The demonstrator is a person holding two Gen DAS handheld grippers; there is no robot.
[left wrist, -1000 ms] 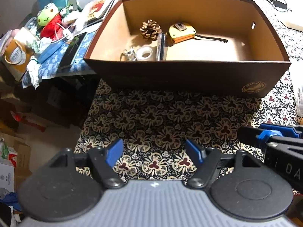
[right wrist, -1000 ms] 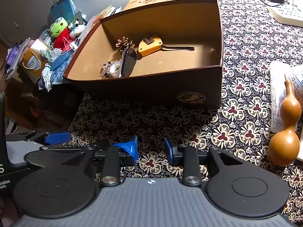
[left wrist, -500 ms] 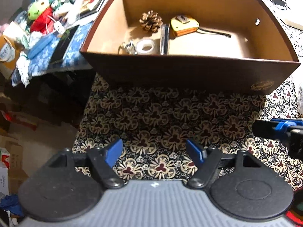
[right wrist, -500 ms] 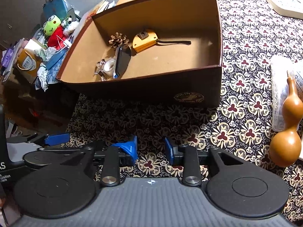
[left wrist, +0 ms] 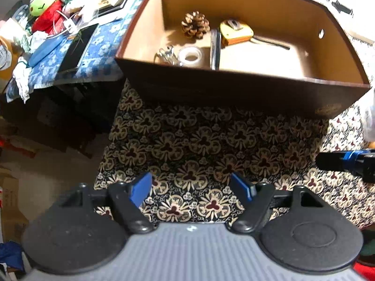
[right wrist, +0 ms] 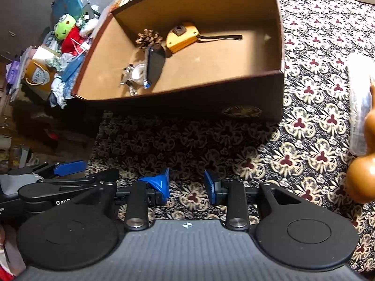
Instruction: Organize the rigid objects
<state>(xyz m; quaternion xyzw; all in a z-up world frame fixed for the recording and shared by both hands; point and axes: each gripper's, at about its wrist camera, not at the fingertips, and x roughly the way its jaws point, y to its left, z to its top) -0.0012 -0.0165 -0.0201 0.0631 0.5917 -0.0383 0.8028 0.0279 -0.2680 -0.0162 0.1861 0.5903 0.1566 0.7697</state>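
Nearing the box [left wrist: 234,89] more than a second ago, both grippers' fingers gape wide, empty.

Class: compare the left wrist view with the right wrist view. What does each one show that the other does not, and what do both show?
Only the left wrist view shows the small round hole in the box's side wall. Only the right wrist view shows the tan bottle gourd on the patterned cloth. Both show the brown cardboard box holding a pine cone, a yellow tape measure and a clear tape roll.
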